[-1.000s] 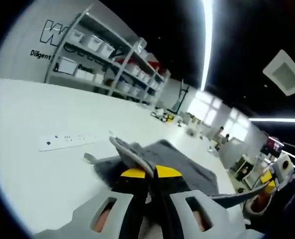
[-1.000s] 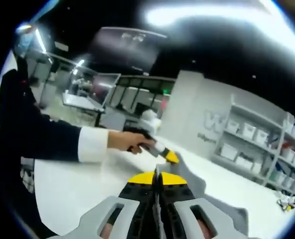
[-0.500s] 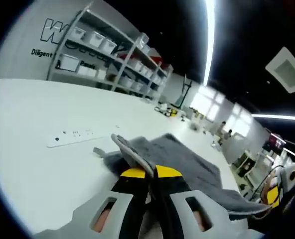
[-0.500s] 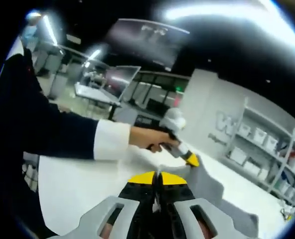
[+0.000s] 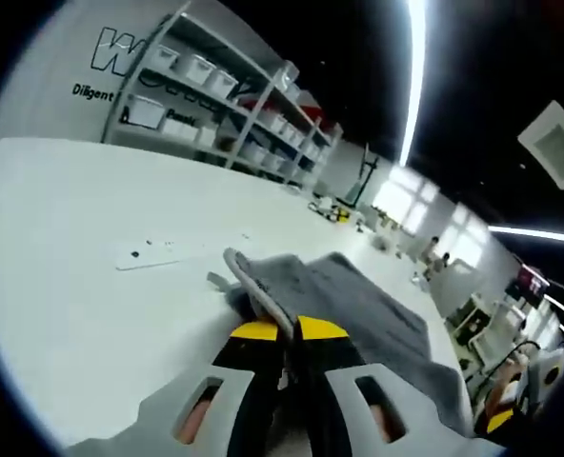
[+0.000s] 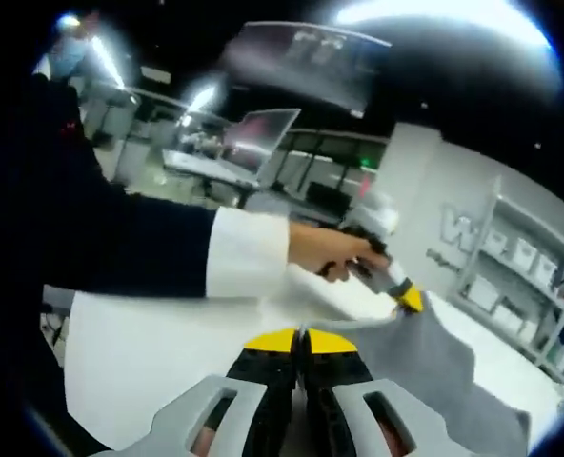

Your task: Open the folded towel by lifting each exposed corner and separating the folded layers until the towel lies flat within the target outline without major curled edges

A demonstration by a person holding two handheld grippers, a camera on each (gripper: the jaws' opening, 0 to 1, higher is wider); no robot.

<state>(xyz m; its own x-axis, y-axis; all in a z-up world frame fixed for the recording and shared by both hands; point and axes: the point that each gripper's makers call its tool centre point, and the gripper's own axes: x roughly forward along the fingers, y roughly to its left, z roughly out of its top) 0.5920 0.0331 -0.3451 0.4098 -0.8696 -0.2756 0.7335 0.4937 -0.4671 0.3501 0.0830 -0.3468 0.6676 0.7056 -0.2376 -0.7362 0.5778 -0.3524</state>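
The left claw (image 5: 284, 330), black with yellow tips, has its jaws closed on a corner of a grey towel (image 5: 358, 309). The corner curls up over the tips, and the rest of the towel spreads away across a white bench (image 5: 63, 248). A flat white strip (image 5: 163, 252) lies on the bench near the towel. Shelves of white bins (image 5: 215, 105) line the far wall.

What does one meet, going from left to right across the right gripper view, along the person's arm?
Dark sleeve → white cuff → hand → left gripper → grey towel → shelving.
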